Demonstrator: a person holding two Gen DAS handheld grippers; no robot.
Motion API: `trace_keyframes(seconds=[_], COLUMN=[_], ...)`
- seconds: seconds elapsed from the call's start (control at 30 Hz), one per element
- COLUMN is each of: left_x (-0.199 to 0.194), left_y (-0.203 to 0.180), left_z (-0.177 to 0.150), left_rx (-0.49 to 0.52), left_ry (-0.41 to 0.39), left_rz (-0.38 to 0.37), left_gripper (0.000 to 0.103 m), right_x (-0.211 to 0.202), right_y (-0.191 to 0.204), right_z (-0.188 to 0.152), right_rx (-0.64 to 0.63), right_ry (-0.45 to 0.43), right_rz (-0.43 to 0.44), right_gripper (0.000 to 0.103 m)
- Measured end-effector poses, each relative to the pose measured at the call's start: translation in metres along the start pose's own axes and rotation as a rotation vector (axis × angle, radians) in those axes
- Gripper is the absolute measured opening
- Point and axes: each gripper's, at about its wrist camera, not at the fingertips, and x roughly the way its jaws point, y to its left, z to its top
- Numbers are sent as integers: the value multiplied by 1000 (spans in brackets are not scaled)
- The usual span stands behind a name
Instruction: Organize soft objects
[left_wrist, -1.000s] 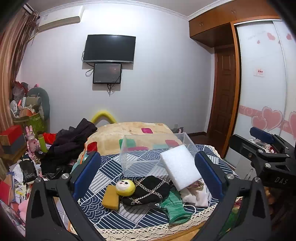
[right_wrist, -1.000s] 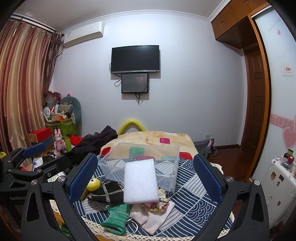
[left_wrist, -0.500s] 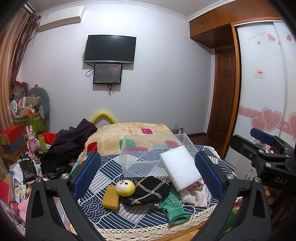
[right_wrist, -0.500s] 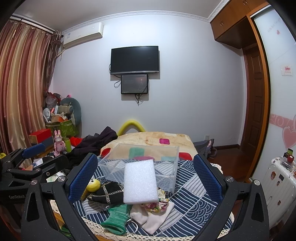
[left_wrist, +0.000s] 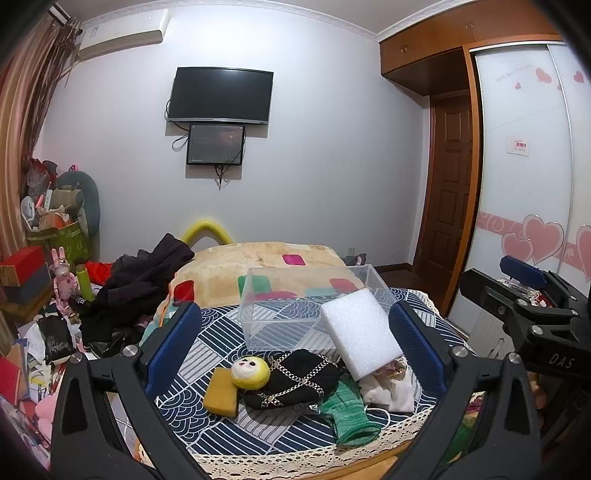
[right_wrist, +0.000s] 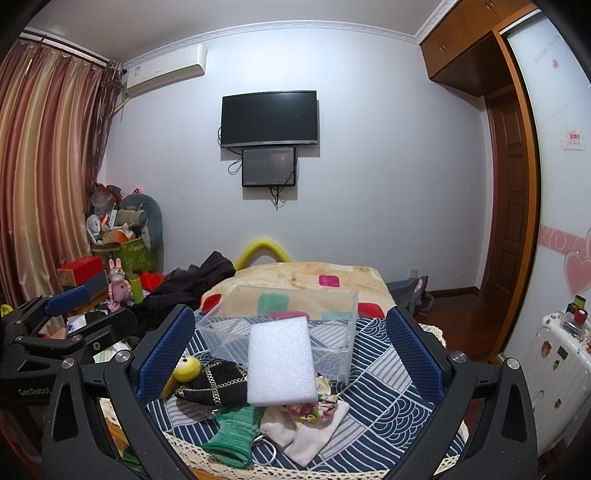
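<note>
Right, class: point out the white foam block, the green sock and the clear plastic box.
white foam block (left_wrist: 360, 334), left wrist view, middle of its top face
green sock (left_wrist: 349, 415), left wrist view, ribbed middle
clear plastic box (right_wrist: 334, 345), right wrist view, front wall

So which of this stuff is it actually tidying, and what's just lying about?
For the job: clear box, foam block, yellow sponge, doll, black pouch, green sock, white cloth.

Lying about: dark clothes, blanket, bunny toy.
</note>
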Motion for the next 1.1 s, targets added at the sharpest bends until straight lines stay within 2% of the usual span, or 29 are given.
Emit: trace_keyframes(seconds=[0.4, 0.73, 0.9, 0.97, 1.03, 1.1], left_x=[16, 86, 115, 124, 133, 140], left_y=[8, 43, 58, 65, 69, 71], left_z=[-8, -45, -62, -66, -69, -73], left_rx=[2, -54, -103, -121, -135, -147], left_ry=[32, 247, 319, 333, 350, 372], left_rz=[12, 46, 42, 39, 40, 30], left_gripper=[103, 103, 103, 101, 89, 85], right_x=[6, 47, 72, 81, 92, 101], right_y=[0, -2, 0, 2, 5, 5], right_z=[-5, -29, -44, -48, -53, -57], right_rx=[4, 7, -1, -10, -20, -24], right_ry=[28, 168, 252, 279, 302, 322], right_rz=[4, 16, 38, 43, 45, 42], right_gripper=[103, 103, 103, 103, 103, 103])
